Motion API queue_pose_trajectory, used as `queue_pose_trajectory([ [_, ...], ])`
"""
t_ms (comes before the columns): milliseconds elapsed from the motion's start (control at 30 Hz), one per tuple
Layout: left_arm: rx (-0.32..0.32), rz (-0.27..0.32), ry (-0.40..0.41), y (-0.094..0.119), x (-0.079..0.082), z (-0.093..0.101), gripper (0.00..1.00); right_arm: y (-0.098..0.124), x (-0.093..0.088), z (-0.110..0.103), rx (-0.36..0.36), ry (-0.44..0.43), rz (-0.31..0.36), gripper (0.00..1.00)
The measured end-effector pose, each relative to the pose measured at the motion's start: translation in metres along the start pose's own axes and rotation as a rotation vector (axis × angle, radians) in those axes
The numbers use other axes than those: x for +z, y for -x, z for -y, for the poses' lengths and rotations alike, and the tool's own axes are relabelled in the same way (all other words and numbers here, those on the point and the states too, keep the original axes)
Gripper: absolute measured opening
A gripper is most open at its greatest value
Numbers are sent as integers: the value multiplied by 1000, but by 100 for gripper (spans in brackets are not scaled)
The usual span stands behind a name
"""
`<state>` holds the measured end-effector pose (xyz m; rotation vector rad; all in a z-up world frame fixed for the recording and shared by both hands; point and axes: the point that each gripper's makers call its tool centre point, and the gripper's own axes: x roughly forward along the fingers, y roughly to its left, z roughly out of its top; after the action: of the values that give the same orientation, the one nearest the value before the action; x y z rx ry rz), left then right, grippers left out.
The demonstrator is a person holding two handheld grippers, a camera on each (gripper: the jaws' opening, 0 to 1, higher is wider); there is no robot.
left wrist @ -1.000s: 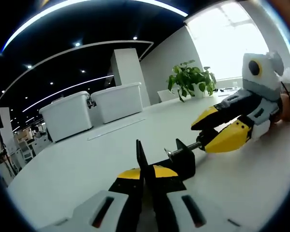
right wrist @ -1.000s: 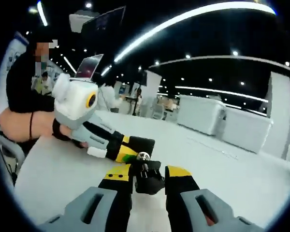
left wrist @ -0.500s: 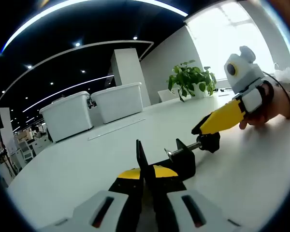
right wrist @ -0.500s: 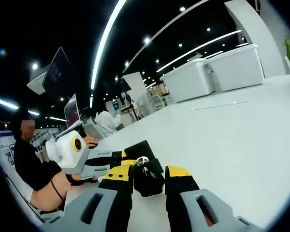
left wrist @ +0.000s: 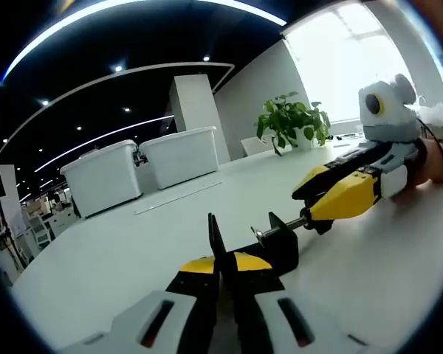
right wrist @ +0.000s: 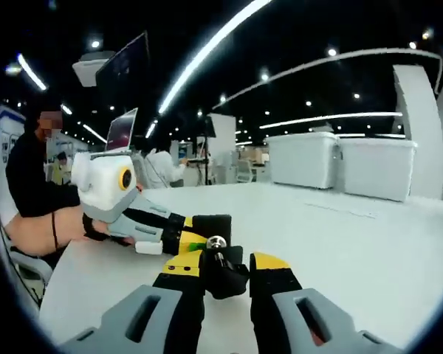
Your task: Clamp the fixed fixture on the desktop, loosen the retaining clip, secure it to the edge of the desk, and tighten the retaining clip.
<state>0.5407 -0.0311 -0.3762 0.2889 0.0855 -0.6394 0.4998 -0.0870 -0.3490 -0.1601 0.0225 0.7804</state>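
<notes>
In the left gripper view, our left gripper has its jaws drawn nearly together on the upright black plate of the clamp fixture, which sits on the white counter just ahead of us. The fixture's screw runs out to the right, and our right gripper comes in from that side with its yellow jaws closed around the black knob at the screw's end. A hand holds that gripper from behind. Farther back on the counter stand two white bins and a potted plant. In the right gripper view, our right gripper holds the black knob between its narrowed jaws, the screw's shiny tip showing just above them. Beyond it the left gripper reaches in from the left, clamped on the fixture's black body, all of it low over the counter. A seated person is at the far left edge.
</notes>
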Motion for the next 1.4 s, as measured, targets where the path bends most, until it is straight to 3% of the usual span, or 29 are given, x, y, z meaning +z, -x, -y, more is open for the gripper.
queue_pose_trajectory([
  [133,1,1,-3,0,0,0,6,-1,1,-2,-19,127,1,22],
  [300,4,-2,-4,1,0,0,6,-3,3,-8,-39,368,-4,22],
  [400,5,-2,-4,1,0,0,6,-4,1,-10,-56,445,-9,22],
  [567,6,-1,-8,1,0,0,6,-3,3,-2,-59,256,4,20],
  [633,7,-3,-7,0,0,0,6,-2,-1,2,-46,114,-6,21],
  [667,7,-3,-7,1,-1,0,6,-1,-4,3,-36,46,-24,25],
  [733,7,-3,-8,0,-1,0,6,-2,-7,0,-8,-74,-48,48],
  [800,7,-3,-8,0,-1,0,6,-5,-10,-3,18,-165,-73,61],
  [933,7,-3,-7,0,-1,0,6,-6,-8,-1,34,-238,-71,49],
  [1067,7,-4,-7,0,-1,0,6,-10,-10,2,40,-398,-102,55],
  [1167,8,-4,-6,0,-1,0,6,-15,-11,6,33,-426,-110,52],
  [1300,8,-4,-6,0,0,0,6,-14,-15,14,9,-470,-127,30],
  [1400,7,-4,-7,0,0,0,6,-14,-17,12,10,-472,-131,28],
])
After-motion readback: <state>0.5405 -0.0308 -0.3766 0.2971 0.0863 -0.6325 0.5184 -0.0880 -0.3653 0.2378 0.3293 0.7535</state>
